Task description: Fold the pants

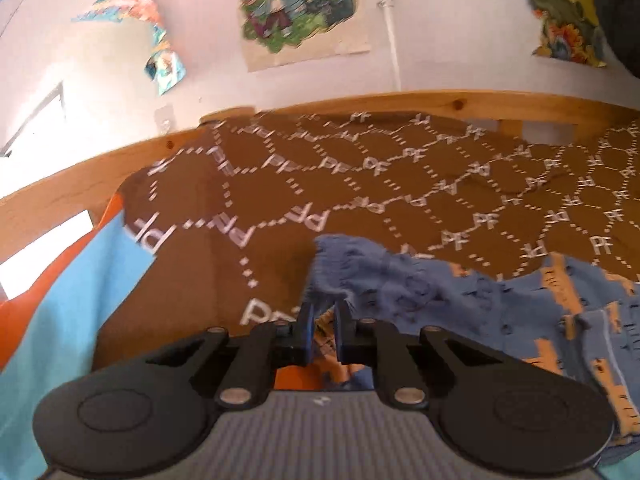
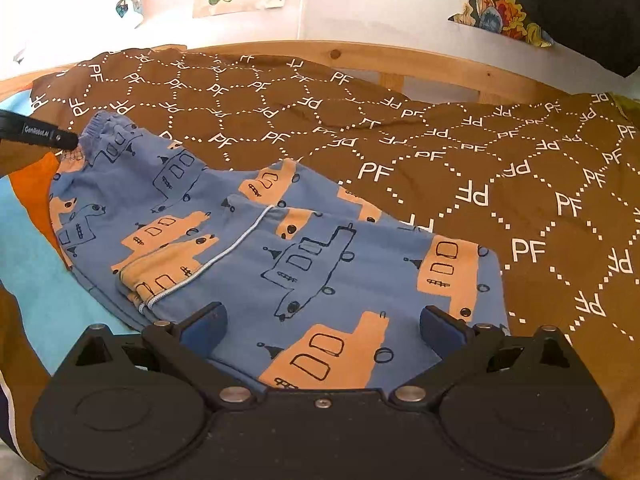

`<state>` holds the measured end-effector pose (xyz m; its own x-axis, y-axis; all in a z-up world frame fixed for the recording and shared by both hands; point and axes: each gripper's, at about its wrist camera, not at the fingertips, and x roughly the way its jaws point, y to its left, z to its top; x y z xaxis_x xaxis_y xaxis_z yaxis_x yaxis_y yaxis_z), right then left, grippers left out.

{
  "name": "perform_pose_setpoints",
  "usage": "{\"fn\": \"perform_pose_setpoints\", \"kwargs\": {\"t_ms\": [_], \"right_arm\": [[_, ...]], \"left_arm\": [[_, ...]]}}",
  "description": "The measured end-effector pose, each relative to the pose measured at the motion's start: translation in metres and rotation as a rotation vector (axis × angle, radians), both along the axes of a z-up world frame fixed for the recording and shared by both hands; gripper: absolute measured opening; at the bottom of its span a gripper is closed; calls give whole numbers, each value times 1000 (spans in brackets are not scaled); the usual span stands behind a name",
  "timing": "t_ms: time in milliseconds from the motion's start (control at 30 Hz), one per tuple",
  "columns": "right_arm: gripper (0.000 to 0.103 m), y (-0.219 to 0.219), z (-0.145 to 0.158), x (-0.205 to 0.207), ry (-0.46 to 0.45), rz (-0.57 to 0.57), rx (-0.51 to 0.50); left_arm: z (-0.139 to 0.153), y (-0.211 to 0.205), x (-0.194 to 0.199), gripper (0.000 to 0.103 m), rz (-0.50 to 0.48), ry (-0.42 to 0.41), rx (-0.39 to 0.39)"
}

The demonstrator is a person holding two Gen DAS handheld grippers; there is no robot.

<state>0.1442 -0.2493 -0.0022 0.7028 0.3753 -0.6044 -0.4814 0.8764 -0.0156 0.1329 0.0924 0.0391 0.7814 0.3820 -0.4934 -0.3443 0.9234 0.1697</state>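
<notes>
Blue pants [image 2: 248, 240] with orange house prints lie partly folded on a brown bedspread [image 2: 460, 168]. My left gripper [image 1: 322, 330] is shut on the pants' waistband [image 1: 360, 272] and holds that end lifted; it also shows in the right wrist view [image 2: 60, 140] at the pants' far left end. My right gripper [image 2: 322, 326] is open and empty, its fingers astride the near edge of the pants, just above the cloth.
A wooden bed rail [image 2: 360, 60] runs along the far side under a white wall with posters [image 1: 296, 8]. A light blue and orange cover [image 1: 60, 320] lies at the left. A dark object [image 2: 580, 4] hangs at the upper right.
</notes>
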Motion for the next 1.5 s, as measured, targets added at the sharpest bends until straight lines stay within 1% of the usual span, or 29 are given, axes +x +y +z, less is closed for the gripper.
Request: {"fn": "perform_pose_setpoints", "kwargs": {"t_ms": [67,133,200,267,300,367,433,500,667,733,800,867,967,1033,1067,1100,1167,1233,1300,1433,1500], "right_arm": [[102,-1,0,1,6,0,7],[102,-1,-1,1,9,-1,10],[102,-1,-1,2,11,-2,12],[102,-1,-1,2,13,-3,14],[102,-2,-1,2,13,-3,14],[102,-2,-1,2,13,-3,14],[102,-2,-1,2,14,-4,15],[102,-2,-1,2,15,-4,17],[102,-2,-1,2,14,-4,17],[102,-2,-1,2,14,-4,17],[102,-2,-1,2,15,-4,18],[102,-2,-1,2,14,-4,17],[102,-2,-2,2,14,-4,17],[102,-2,-2,2,15,-5,18],[102,-2,-2,2,15,-5,18],[102,-2,-2,2,15,-5,18],[102,-2,-2,2,16,-5,20],[102,-2,-2,2,16,-5,19],[102,-2,-2,2,16,-5,19],[102,-2,-2,2,16,-5,20],[102,-2,-2,2,16,-5,19]], "left_arm": [[-1,8,-1,12,23,14,-17],[-2,15,-1,15,20,31,-43],[-3,20,-2,35,27,34,-81],[-5,27,-3,40,39,27,-160],[-5,30,-4,46,41,25,-187],[-7,32,-3,57,10,36,-241],[-9,35,-2,59,-2,32,-310],[-12,40,0,58,16,17,-378],[-17,63,-12,58,52,-81,-573],[-21,69,-17,56,48,-111,-606],[-23,71,-18,51,45,-119,-594],[-24,68,-19,51,49,-122,-577],[-24,70,-18,50,79,-128,-597],[-24,71,-15,42,116,-119,-607],[-23,71,-14,29,136,-112,-606],[-24,72,-13,25,160,-107,-603],[-23,70,-15,21,168,-110,-595],[-19,62,-14,19,175,-99,-551],[-15,50,-12,17,181,-85,-482],[-4,16,-9,16,138,-72,-273],[2,1,-12,15,99,-82,-202]]}}
